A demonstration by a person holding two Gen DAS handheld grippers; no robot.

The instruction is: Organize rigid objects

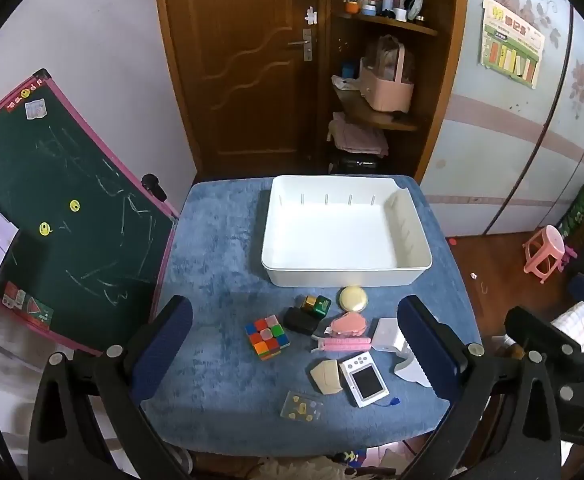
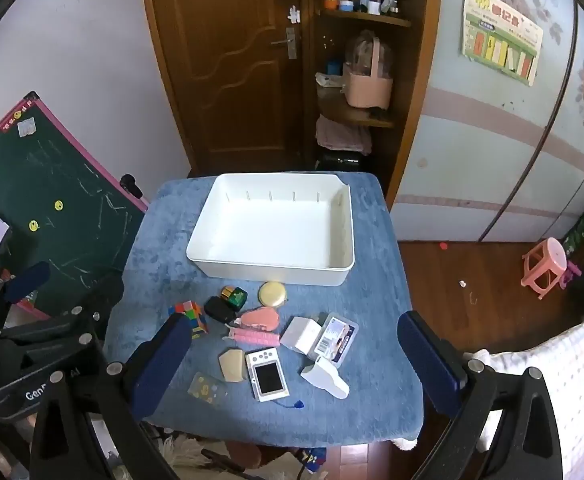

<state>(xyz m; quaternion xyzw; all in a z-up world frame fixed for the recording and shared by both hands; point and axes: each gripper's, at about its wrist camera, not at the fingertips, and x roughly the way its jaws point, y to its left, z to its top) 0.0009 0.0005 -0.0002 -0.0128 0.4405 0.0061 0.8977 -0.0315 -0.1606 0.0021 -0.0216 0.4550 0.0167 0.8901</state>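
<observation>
An empty white bin (image 1: 287, 276) (image 2: 219, 270) stands at the back of a blue-covered table (image 1: 211, 256) (image 2: 155, 248). In front of it lie small objects: a colour cube (image 1: 267, 337) (image 2: 189, 310), a black case (image 1: 300, 320), a green box (image 1: 316, 305) (image 2: 235, 296), a round cream puff (image 1: 354, 298) (image 2: 272, 293), a pink comb (image 1: 342, 345) (image 2: 253, 336), a white toy camera (image 1: 364, 378) (image 2: 267, 374), a white box (image 2: 302, 334) and a clear card case (image 2: 336, 338). My left gripper (image 1: 294, 354) and right gripper (image 2: 298, 364) hover above them, both open and holding nothing.
A green chalkboard (image 1: 63, 208) (image 2: 51, 208) leans at the table's left edge. Behind stand a wooden door (image 1: 243, 60) and shelves with a pink basket (image 1: 388, 88). A pink stool (image 2: 544, 266) sits on the floor to the right. The left gripper's body (image 2: 43, 344) shows at lower left.
</observation>
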